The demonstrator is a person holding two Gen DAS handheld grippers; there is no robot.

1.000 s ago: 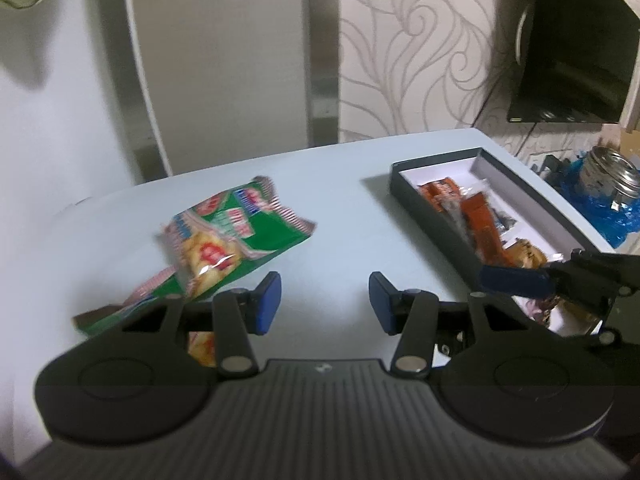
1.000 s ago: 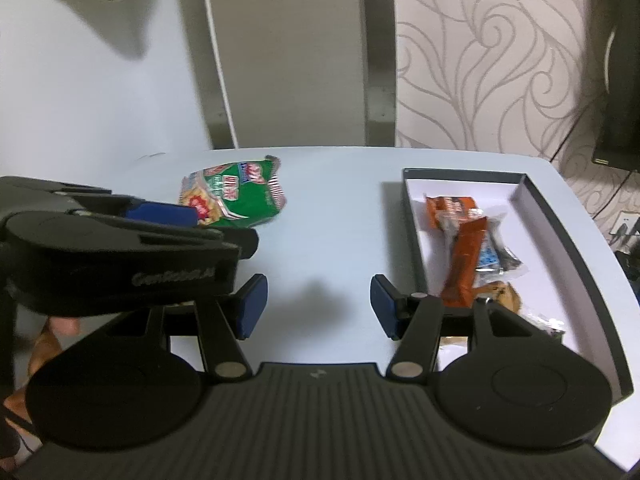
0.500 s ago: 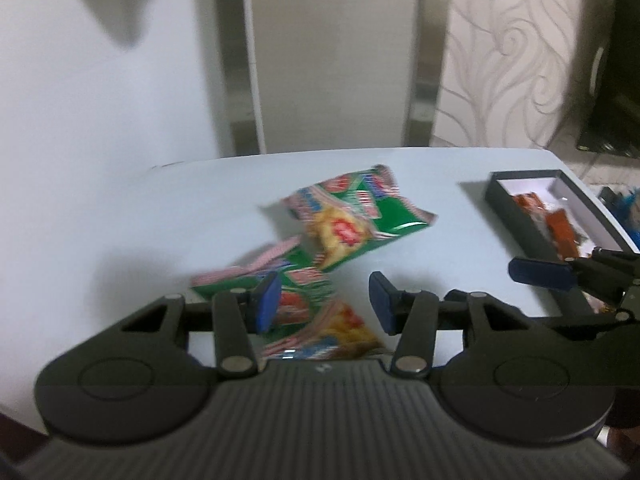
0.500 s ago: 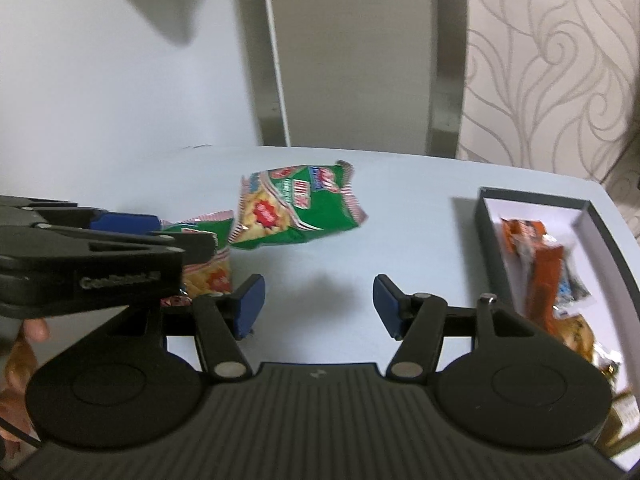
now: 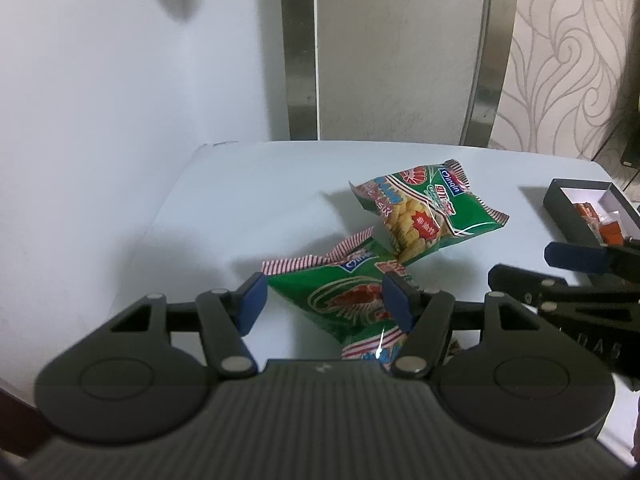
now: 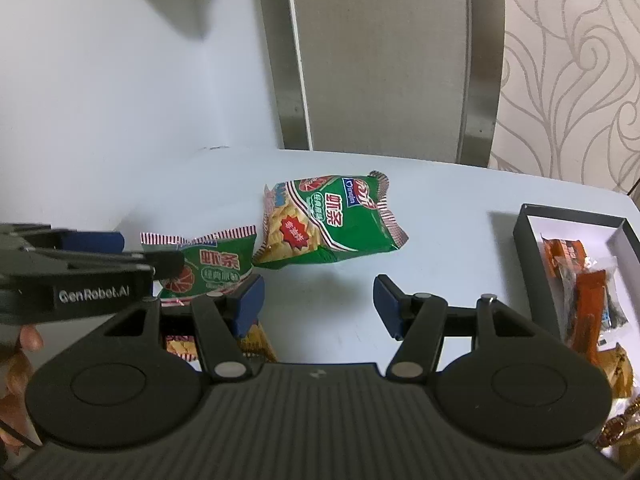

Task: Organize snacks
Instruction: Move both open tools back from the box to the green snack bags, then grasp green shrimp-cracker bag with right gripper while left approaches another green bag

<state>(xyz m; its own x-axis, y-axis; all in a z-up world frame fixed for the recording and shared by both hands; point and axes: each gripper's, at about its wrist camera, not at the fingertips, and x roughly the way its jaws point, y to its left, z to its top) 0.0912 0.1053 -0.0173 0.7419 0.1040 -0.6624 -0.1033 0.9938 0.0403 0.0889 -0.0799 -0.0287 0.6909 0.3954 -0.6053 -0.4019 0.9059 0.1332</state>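
Note:
Two green shrimp-stick snack bags lie on the pale blue table (image 5: 224,216). The nearer bag (image 5: 340,296) sits just under my left gripper (image 5: 324,300); its jaws are opening and straddle the bag's left part, and the pads do not press on it. The farther bag (image 5: 424,216) lies beyond it, puffed up. In the right wrist view my right gripper (image 6: 320,302) stands open over bare table, just short of the farther bag (image 6: 328,224). The nearer bag (image 6: 212,264) is to its left, under the left gripper (image 6: 132,252). The right gripper (image 5: 548,266) shows at the left wrist view's right edge.
A black box with a white inside (image 6: 528,240) stands at the table's right end and holds several orange-wrapped snacks (image 6: 588,292). A white wall and a grey chair back (image 6: 380,60) rise behind the table. A person's hand (image 6: 20,360) shows at the lower left.
Both grippers have swung left, away from the box and towards the green bags. The left jaws have widened and now straddle the nearer bag. The right jaws look unchanged.

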